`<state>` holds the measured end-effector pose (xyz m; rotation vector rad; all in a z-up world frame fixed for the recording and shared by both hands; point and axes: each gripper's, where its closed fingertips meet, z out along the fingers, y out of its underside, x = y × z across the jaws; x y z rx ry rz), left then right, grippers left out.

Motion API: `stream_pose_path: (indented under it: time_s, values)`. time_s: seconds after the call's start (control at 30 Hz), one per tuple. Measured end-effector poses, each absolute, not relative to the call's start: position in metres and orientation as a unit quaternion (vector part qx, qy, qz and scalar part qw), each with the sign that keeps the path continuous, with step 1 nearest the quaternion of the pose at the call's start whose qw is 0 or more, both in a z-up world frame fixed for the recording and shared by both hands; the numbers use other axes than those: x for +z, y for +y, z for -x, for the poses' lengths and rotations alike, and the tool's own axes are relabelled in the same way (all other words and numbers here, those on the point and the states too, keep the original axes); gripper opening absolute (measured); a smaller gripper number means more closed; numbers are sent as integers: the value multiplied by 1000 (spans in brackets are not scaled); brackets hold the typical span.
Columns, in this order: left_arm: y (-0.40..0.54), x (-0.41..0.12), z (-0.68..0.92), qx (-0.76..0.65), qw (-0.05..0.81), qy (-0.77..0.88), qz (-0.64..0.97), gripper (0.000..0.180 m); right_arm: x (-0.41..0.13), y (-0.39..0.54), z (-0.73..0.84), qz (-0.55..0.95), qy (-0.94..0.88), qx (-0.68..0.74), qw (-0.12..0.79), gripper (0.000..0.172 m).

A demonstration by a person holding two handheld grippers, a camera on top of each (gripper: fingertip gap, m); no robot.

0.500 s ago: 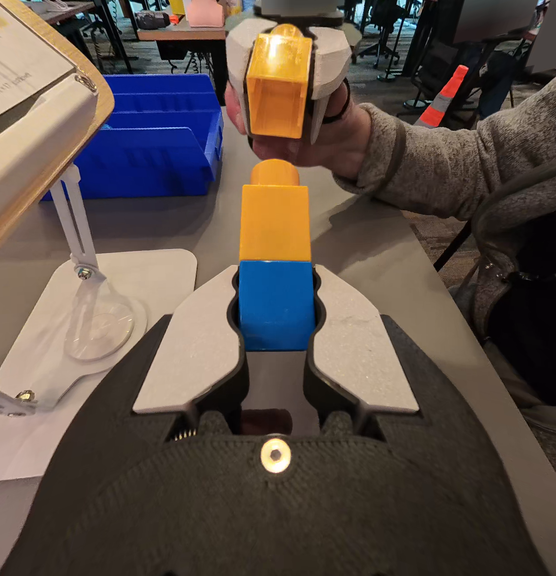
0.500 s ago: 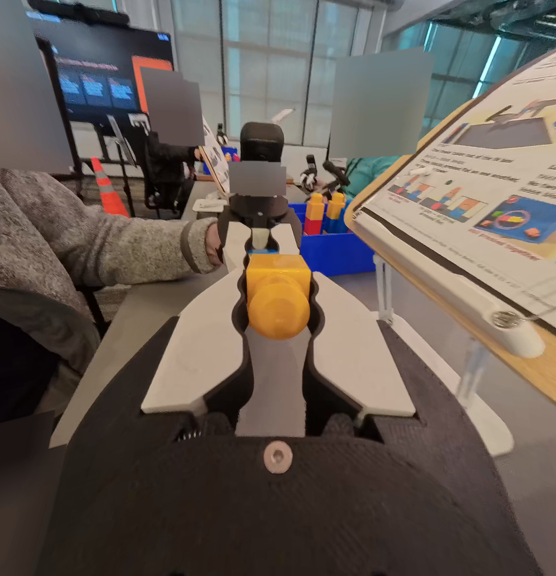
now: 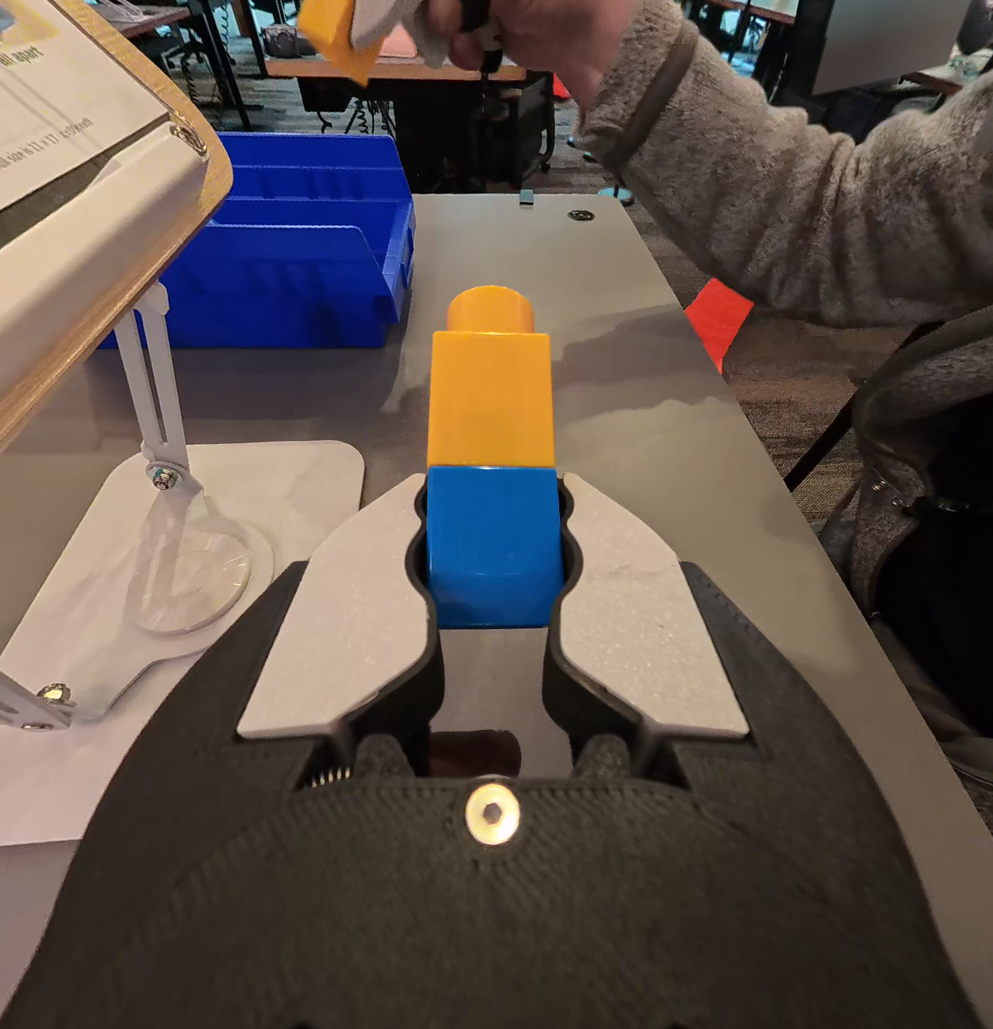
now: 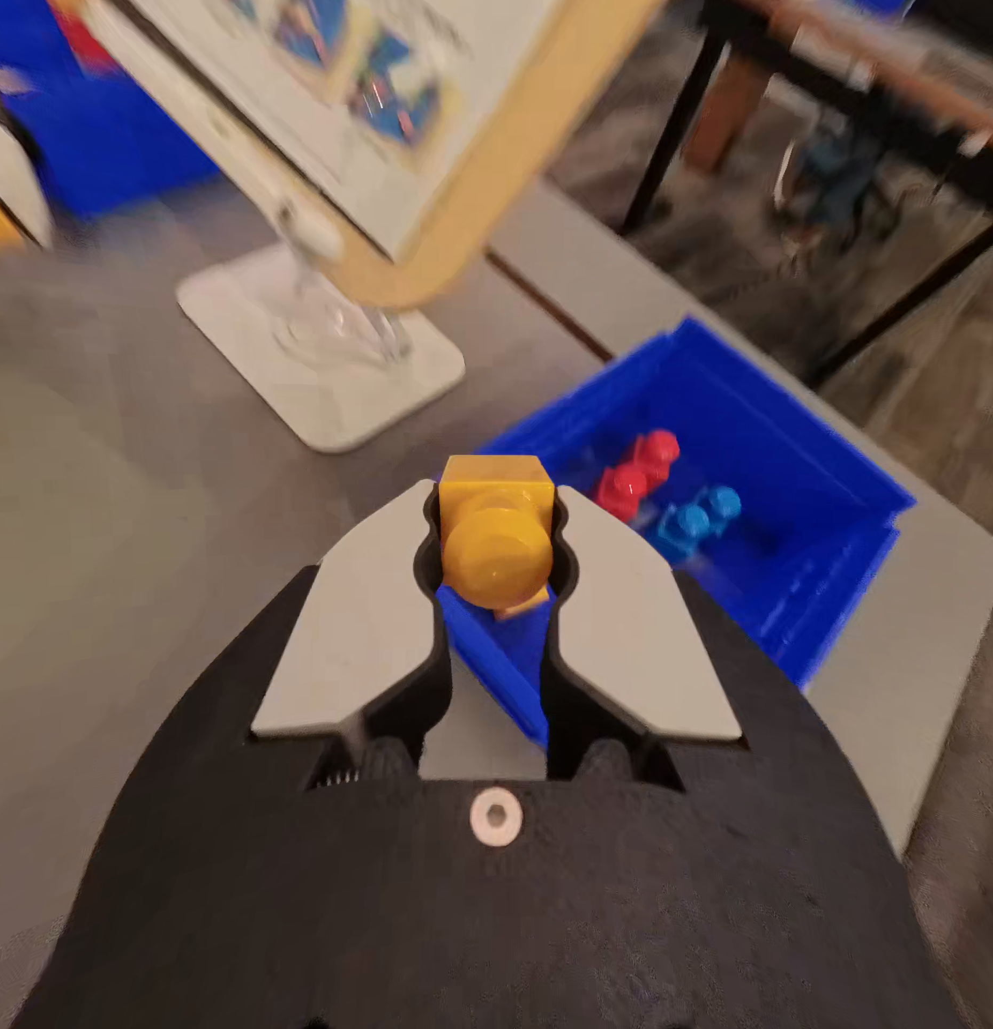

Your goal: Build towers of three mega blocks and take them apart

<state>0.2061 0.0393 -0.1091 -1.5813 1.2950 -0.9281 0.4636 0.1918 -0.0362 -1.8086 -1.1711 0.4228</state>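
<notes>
Above blue bin (image 4: 817, 445), right gripper (image 4: 497, 495) clamps loose orange block (image 4: 497, 534).
Left gripper (image 3: 491, 490) pinches blue block (image 3: 491, 545); blurred view, a drop probably misses the bin.

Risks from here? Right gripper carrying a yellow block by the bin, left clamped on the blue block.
1. The right gripper pinches the yellow plastic block near the fingertips while the view is motion-blurred; it may slip before the blue plastic bin.
2. The left gripper grips only the blue block; the yellow block on top could pop off.
</notes>
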Motion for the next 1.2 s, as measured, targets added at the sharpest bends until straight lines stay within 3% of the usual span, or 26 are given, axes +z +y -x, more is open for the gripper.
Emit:
stream_pose_path:
  time_s: [0.3,0.6,0.87,1.03,1.2]
  values:
    - [40,-116,-209,-369,424,525,639,41,-143,240,-516,770,-603,8,209,37]
    - [40,-118,-211,-369,420,529,639,41,-193,239,-514,737,-670,8,87,37]
    - [40,-119,-211,-371,418,529,639,41,-205,232,-500,726,-682,71,51,38]
    - [42,-119,-212,-369,420,527,640,41,-191,237,-503,737,-672,44,60,53]
    - [44,-114,-212,-368,431,522,638,41,-128,237,-490,738,-648,7,188,64]
